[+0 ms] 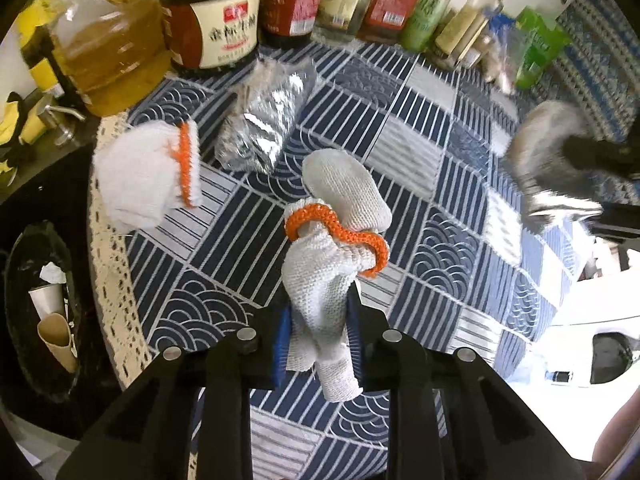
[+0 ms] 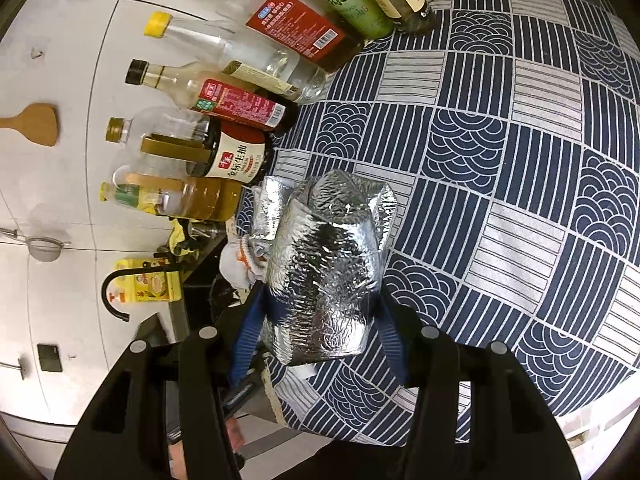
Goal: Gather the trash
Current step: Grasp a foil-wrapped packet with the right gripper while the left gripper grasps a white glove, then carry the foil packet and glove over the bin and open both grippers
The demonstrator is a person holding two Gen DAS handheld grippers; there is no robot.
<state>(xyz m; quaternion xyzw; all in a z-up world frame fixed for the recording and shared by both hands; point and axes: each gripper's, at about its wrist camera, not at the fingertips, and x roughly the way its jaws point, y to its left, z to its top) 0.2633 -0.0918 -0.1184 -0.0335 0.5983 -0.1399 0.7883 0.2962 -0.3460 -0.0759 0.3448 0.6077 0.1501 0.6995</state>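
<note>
**Both grippers loaded over the patterned table**

A table under a blue-and-white patterned tablecloth [image 1: 420, 128] filled both views, its lace edge running beside a dark trash bin [image 1: 36, 308] that already held a paper cup and crumpled paper. A row of sauce and oil bottles [image 2: 224, 120] stood along the far edge of the cloth.

The right gripper [image 2: 320, 320] was clamped on a crumpled silver foil bag [image 2: 324, 264], its blue pads pressed on either side, the bag raised clear of the cloth. A second silver foil wrapper [image 1: 260, 120] lay on the cloth near the bottles.

The left gripper [image 1: 318, 332] was pinched tight on a white knit glove [image 1: 324, 280] with an orange cuff, held off the table. Another white glove [image 1: 144, 176] lay near the lace edge, close to the bin.
</note>
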